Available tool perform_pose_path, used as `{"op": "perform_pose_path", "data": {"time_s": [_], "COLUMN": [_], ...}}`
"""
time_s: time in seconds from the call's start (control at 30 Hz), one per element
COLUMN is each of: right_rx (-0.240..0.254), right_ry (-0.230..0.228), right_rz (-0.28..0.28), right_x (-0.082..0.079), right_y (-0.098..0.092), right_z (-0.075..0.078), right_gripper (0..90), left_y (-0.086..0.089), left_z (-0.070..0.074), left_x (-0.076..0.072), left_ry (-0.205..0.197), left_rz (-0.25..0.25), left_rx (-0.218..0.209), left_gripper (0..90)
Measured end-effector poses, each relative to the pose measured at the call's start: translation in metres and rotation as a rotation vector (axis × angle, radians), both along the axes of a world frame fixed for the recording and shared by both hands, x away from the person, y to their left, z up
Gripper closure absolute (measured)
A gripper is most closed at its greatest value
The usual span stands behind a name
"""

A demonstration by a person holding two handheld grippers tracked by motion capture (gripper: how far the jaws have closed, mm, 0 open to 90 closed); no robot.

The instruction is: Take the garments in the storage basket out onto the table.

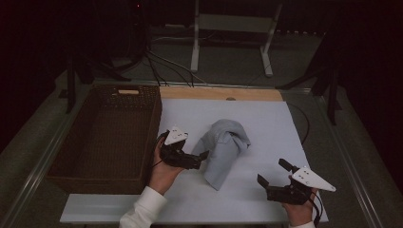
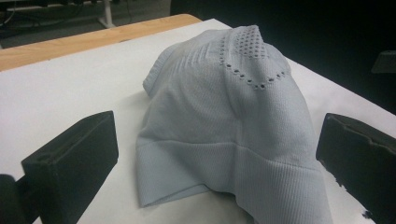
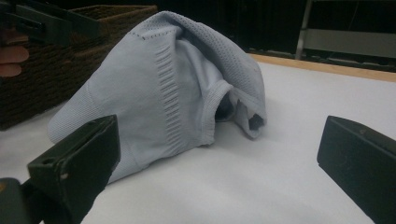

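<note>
A light grey-blue knit garment [image 1: 225, 140] lies crumpled in a heap in the middle of the white board [image 1: 271, 118]. My left gripper [image 1: 190, 149] sits at the heap's left edge, open, one jaw tip close to the fabric. In the left gripper view the garment [image 2: 224, 107] lies just ahead of the wide-apart jaws of that gripper [image 2: 215, 158]. My right gripper [image 1: 273, 172] rests open near the front right, apart from the heap. In the right gripper view the garment [image 3: 154, 84] lies ahead of its gripper [image 3: 215, 163], with nothing held.
A brown wicker basket [image 1: 126, 90], nothing in it, stands left of the board, close behind my left hand; its wall [image 3: 37, 84] shows behind the garment. A wooden strip [image 1: 218, 93] runs along the far edge. Cables and a white frame [image 1: 230, 23] lie beyond.
</note>
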State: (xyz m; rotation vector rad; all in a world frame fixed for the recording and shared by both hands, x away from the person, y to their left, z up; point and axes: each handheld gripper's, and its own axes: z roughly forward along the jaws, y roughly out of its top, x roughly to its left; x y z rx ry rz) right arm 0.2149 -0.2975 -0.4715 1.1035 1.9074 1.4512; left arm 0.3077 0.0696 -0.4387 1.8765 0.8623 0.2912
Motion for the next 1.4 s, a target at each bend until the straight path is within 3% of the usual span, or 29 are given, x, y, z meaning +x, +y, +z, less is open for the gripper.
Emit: {"op": "perform_pose_path", "data": {"time_s": [0.87, 1.4], "right_rx": [-0.003, -0.006], "right_ry": [0.003, 0.013], "right_rz": [-0.002, -0.002], "right_x": [0.001, 0.002], "right_y": [0.0, 0.0], "right_z": [-0.001, -0.001], "right_gripper": [0.0, 0.0], "left_y": [0.013, 0.015], "left_z": [0.003, 0.007], "left_x": [-0.004, -0.008], "left_ry": [0.002, -0.001], "left_rz": [-0.008, -0.001], "left_rx": [0.015, -0.002], "left_gripper": [0.0, 0.0]}}
